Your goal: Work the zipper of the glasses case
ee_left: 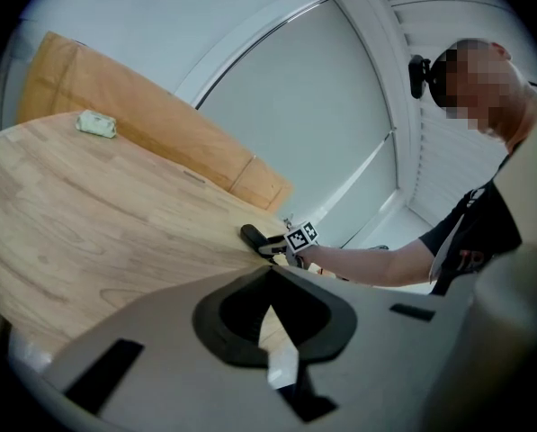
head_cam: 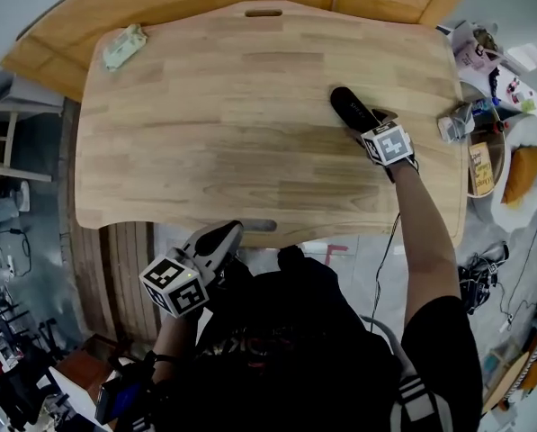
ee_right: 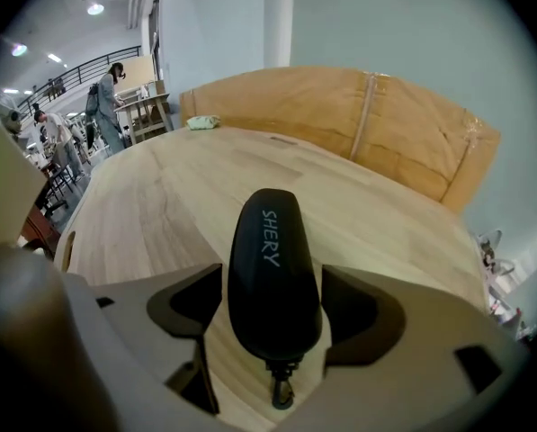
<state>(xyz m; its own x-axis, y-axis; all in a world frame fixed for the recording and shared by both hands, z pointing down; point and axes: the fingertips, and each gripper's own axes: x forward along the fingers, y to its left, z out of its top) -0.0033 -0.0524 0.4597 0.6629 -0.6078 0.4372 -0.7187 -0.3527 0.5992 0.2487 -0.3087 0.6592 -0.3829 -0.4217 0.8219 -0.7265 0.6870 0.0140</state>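
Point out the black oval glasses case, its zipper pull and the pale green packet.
Black oval glasses case [ee_right: 273, 282]: right gripper view, top shell.
Zipper pull [ee_right: 282, 391]: right gripper view, hanging ring.
Pale green packet [head_cam: 124, 46]: head view, its middle.

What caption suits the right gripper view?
Open right tool straddling black glasses case on wooden table, zipper pull nearest camera.

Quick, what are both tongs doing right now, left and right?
Left tongs: closed, holding nothing.
Right tongs: open, either side of the glasses case, not gripping it.
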